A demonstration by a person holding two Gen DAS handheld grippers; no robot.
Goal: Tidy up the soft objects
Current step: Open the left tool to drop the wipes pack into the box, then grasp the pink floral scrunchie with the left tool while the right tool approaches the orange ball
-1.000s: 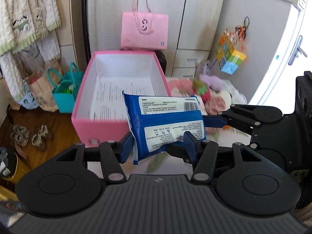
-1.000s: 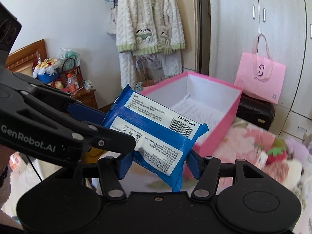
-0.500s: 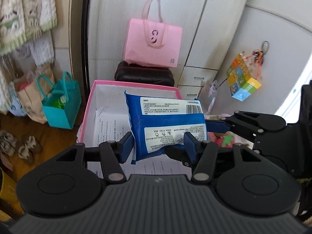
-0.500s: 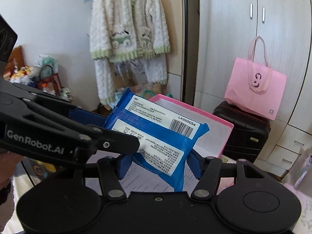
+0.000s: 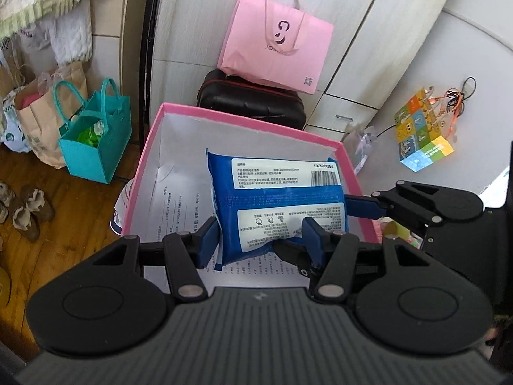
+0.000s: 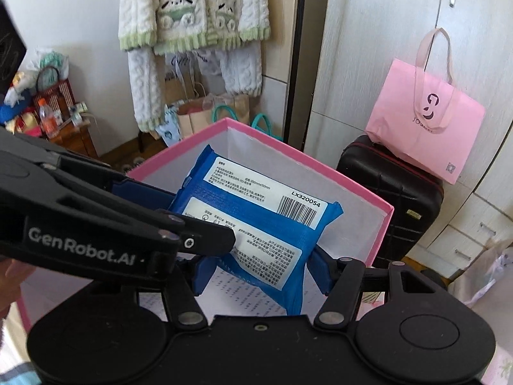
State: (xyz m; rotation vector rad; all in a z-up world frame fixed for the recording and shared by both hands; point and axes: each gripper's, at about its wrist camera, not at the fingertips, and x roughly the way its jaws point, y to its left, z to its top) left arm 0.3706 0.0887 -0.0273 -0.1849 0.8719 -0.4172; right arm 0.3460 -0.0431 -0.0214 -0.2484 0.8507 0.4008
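A blue pack of wet wipes (image 5: 275,202) with white labels is held over the open pink box (image 5: 256,122). Both grippers grip it at once. My left gripper (image 5: 259,237) is shut on its near end. My right gripper (image 6: 256,266) is shut on it too, and its fingers (image 5: 362,207) reach in from the right in the left wrist view. The pack (image 6: 256,224) hangs above the box's printed paper lining (image 5: 179,205). The box rim (image 6: 288,147) lies just beyond the pack in the right wrist view.
A black suitcase (image 5: 250,102) with a pink tote bag (image 5: 279,41) on it stands behind the box by the wardrobe. A teal bag (image 5: 96,141) and paper bags sit on the wooden floor at left. A colourful cube (image 5: 423,134) hangs at right.
Both grippers have carried the pack forward from in front of the box to above its inside. The grip on the pack has not changed.
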